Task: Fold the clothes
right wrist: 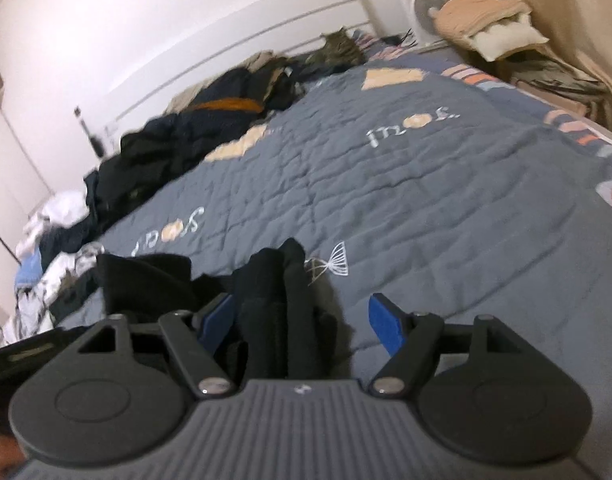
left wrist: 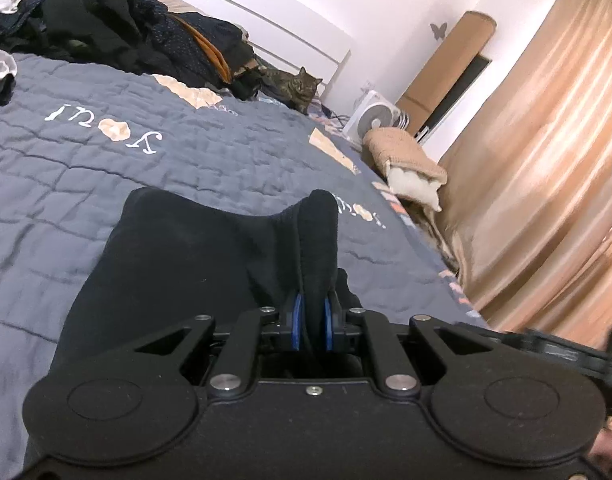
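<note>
Black garment lay on the quilt at lower centre of both views, its long axis running left across the frame from our left gripper, clenched on its ridge, while our right gripper stood released astride a fold.

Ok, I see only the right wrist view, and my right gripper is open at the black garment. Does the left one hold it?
Observer: Yes, the left gripper is shut on a raised fold of the garment.
Operator: And the rest of it?
Observer: It lies spread on the quilt, left of that fold.
Operator: What is the blurred thing at the far end?
Observer: A cat, facing the left camera.
</note>
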Tool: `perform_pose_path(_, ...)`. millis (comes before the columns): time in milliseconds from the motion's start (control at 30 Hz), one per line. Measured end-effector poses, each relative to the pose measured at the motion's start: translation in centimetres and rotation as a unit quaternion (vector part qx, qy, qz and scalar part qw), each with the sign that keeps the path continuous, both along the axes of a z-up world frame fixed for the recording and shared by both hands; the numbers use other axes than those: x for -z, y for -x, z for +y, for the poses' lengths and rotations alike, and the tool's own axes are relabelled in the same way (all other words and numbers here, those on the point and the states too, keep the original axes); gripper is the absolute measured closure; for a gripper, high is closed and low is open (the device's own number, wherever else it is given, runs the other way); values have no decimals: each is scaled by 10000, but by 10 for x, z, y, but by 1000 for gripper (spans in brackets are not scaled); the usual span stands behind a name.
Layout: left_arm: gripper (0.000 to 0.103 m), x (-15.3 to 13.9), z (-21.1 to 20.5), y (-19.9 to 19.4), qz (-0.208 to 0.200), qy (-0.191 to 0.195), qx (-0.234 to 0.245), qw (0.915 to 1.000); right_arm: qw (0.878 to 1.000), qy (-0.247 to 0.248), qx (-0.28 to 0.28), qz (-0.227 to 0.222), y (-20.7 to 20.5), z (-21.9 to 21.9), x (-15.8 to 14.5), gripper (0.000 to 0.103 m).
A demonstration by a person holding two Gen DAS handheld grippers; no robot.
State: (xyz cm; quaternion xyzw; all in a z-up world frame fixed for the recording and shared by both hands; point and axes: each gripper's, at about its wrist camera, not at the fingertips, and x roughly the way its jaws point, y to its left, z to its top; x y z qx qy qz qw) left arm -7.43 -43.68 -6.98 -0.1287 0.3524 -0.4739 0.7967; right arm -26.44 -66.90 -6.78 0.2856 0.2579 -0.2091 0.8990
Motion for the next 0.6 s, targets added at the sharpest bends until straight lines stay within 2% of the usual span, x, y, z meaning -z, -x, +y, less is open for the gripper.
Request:
perform_pose_path(100, 91, 4, 0, -2, 46, 60, -4, 10000, 9997, -102, -227, -7, -21, 0, 10, 29)
perform_pose_path(367, 91, 11, 6, -9, 203, 211, 30, 9996, 9980, 203, -554, 210, -62, -1, 27, 30)
perform_pose_path(600, 91, 16, 7, -13, 292, 266, 70, 9992, 9972, 259, -534, 444, -81, -2, 44, 33)
